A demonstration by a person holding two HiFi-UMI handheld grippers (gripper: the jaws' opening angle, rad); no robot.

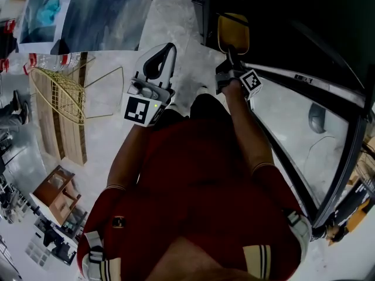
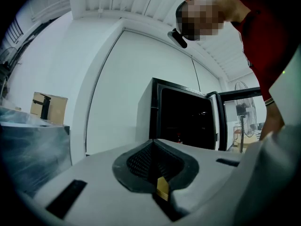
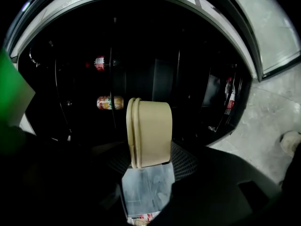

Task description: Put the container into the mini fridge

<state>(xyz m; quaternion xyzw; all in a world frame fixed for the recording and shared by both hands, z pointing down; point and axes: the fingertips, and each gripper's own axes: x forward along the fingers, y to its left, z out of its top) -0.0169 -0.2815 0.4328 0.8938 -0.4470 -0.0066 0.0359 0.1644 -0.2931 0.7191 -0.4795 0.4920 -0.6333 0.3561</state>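
Observation:
A beige lidded container (image 3: 148, 133) is clamped on its side between the dark jaws of my right gripper (image 3: 148, 160). It hangs just in front of the mini fridge's dark open interior (image 3: 155, 55). In the head view the same container (image 1: 233, 33) sits at the tip of the right gripper (image 1: 232, 52), at the fridge's opening (image 1: 281, 16). My white left gripper (image 1: 158, 63) is held up beside the person's left arm, away from the fridge. Its jaws are shut with nothing in them, and its pads (image 2: 141, 161) meet in a line. From there the fridge (image 2: 186, 119) stands some way off with its door open.
Inside the fridge, cans (image 3: 109, 102) and a bottle (image 3: 99, 62) lie on wire shelves, and another bottle (image 3: 229, 97) stands in the door rack. The open glass door (image 1: 304, 116) is at my right. A wire basket and wooden slats (image 1: 58, 98) are on the floor at left.

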